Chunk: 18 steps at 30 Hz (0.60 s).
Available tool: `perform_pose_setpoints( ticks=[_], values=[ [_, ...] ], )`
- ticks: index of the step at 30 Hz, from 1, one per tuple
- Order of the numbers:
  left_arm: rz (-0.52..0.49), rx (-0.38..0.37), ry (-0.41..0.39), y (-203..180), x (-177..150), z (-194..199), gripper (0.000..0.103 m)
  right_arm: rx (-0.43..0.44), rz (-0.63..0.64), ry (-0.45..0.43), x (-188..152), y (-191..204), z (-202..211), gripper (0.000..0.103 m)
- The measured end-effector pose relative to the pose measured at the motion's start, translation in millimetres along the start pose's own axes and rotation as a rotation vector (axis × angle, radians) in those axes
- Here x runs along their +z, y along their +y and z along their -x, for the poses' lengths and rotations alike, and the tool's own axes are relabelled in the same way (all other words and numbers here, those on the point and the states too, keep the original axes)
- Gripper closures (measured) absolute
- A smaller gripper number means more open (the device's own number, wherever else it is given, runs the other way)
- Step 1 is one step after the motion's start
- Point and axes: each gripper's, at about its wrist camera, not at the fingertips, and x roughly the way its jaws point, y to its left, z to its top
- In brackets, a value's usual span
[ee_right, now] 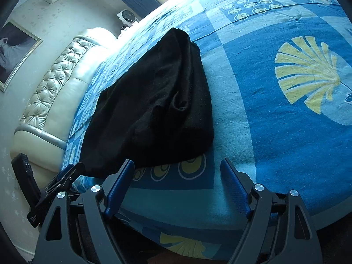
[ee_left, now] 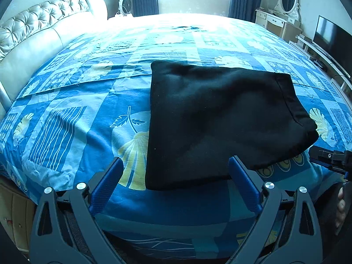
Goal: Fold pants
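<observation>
Lying folded into a compact black slab on the bed (ee_left: 66, 114), the pants (ee_left: 220, 118) look finished — both the left gripper (ee_left: 175, 173) and right gripper (ee_right: 177, 176) hover wide, empty, needing only withdrawal.

we see the bed (ee_left: 92, 101) under a blue patterned sheet (ee_right: 286, 132), with folded black pants (ee_left: 211, 118) lying flat on its near right part

Folded pants (ee_left: 215, 118) lie on the bed (ee_left: 88, 101), headboard (ee_left: 44, 33) to their left
</observation>
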Motion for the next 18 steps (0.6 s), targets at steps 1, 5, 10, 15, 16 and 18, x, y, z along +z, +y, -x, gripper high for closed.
perform_pose_setpoints(
  ticks=[1,5,10,15,16,18],
  values=[
    [0.001,0.003,-0.010,-0.4,-0.6,2.7,0.007,-0.016,0.015,-0.012,-1.9,3.5,1.7,0.024],
    [-0.005,0.002,-0.028,-2.9,-1.8,9.4,0.007,-0.084,0.108,-0.031,-4.2,18.5,1.2,0.024],
    [-0.006,0.027,-0.056,-2.9,-0.5,16.6,0.007,-0.142,0.202,-0.061,-4.8,33.6,4.2,0.023],
    [0.030,0.025,-0.057,0.9,0.2,17.3,0.007,-0.170,0.196,-0.073,-4.7,33.2,3.8,0.022],
    [0.024,0.028,-0.057,0.3,-0.6,16.5,0.007,-0.176,0.195,-0.073,-6.8,33.2,3.8,0.022],
    [0.014,0.031,-0.050,-0.9,-1.5,15.0,0.007,-0.185,0.189,-0.072,-7.5,31.3,3.7,0.022]
  ],
)
